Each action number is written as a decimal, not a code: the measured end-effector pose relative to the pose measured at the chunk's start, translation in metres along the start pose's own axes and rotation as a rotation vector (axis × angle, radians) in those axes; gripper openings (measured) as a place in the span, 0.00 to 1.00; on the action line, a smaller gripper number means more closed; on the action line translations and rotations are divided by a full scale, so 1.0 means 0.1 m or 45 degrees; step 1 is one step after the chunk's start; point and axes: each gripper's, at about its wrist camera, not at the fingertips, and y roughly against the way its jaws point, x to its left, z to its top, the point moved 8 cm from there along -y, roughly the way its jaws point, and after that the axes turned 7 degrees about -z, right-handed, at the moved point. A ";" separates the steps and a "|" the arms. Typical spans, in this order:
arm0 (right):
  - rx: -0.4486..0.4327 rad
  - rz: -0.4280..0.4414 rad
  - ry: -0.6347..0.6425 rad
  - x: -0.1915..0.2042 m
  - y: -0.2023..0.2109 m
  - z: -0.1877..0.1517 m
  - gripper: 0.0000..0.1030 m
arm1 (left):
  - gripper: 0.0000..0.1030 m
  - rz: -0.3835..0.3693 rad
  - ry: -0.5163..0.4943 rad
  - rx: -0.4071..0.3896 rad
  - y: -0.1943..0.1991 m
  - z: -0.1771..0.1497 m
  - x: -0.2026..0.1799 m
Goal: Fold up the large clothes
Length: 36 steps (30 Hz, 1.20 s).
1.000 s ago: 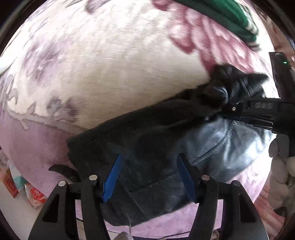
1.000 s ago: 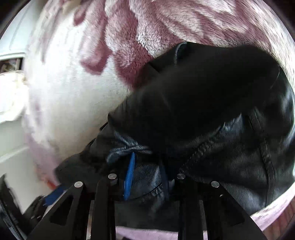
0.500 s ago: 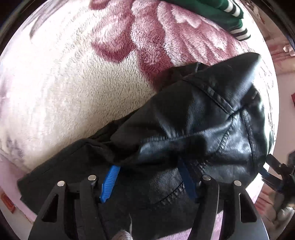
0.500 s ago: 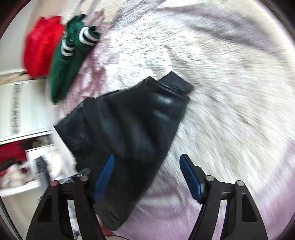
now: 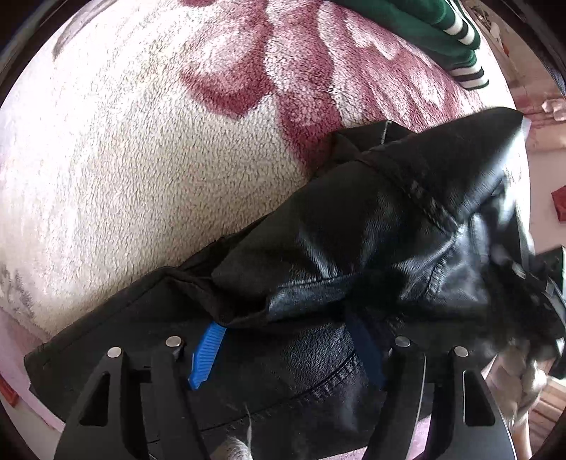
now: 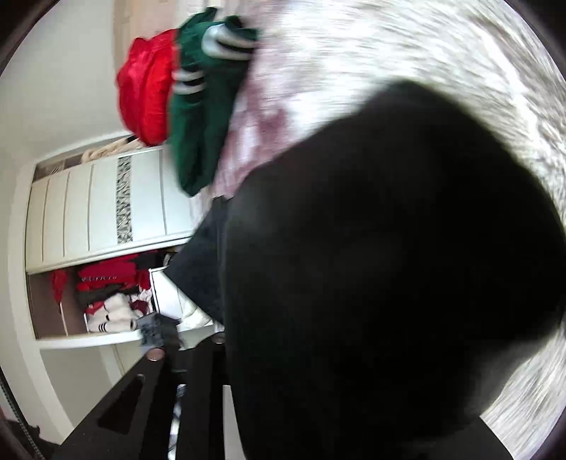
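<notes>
A black leather jacket lies bunched on a pink and white floral fleece blanket. My left gripper is open, its blue-padded fingers spread over a fold of the jacket near the hem. In the right wrist view the jacket fills most of the blurred frame and covers the right gripper's fingers; only the left part of its black frame shows. Whether it is shut on the jacket cannot be told.
A green garment with white stripes lies at the far edge of the blanket, and shows in the right wrist view beside a red garment. A white wardrobe with clothes on an open shelf stands beyond the bed.
The right gripper, open half a second ago, has swung and closed in on the jacket, which now covers its view. The left gripper stays open over the fold; the jacket's right side has shifted.
</notes>
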 end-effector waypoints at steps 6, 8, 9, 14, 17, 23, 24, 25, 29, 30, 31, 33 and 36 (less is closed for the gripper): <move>-0.002 -0.047 0.186 0.73 0.16 -0.35 0.19 | 0.68 -0.046 0.010 -0.001 0.01 0.02 0.11; 0.006 -0.103 0.257 0.92 0.16 -0.46 0.19 | 0.68 -0.064 0.020 -0.005 0.10 -0.03 0.17; 0.010 -0.122 0.284 1.01 0.15 -0.53 0.19 | 0.68 -0.074 0.031 -0.011 0.15 -0.06 0.20; 0.041 -0.299 0.582 1.67 -0.16 -1.07 0.19 | 0.68 -0.109 0.186 -0.030 0.67 -0.52 0.84; 0.100 -0.419 0.822 2.06 -0.48 -1.55 0.19 | 0.68 -0.134 0.368 -0.074 0.99 -0.85 1.44; 0.355 -0.540 1.204 2.38 -1.53 -2.87 0.20 | 0.68 -0.012 0.670 -0.203 1.68 -1.70 2.63; 0.428 -0.558 1.249 2.32 -1.74 -3.13 0.21 | 0.68 0.009 0.721 -0.238 1.81 -1.86 2.82; 0.507 -0.580 1.268 2.22 -1.93 -3.36 0.22 | 0.68 0.019 0.751 -0.257 1.87 -1.94 2.92; 0.813 -0.677 1.194 1.69 -2.48 -3.99 0.52 | 0.68 0.021 0.893 -0.328 2.08 -2.29 3.29; 0.873 -0.671 1.154 1.62 -2.52 -4.09 0.67 | 0.68 0.012 0.904 -0.344 2.10 -2.32 3.27; 0.914 -0.621 1.104 1.63 -2.52 -4.15 0.76 | 0.68 0.003 0.912 -0.364 2.11 -2.29 3.19; 0.996 -0.501 1.034 1.74 -2.41 -4.24 0.86 | 0.68 -0.011 0.897 -0.385 2.16 -2.30 3.10; 1.088 -0.346 0.938 1.99 -2.22 -4.08 0.92 | 0.68 -0.047 0.851 -0.421 2.16 -2.19 2.88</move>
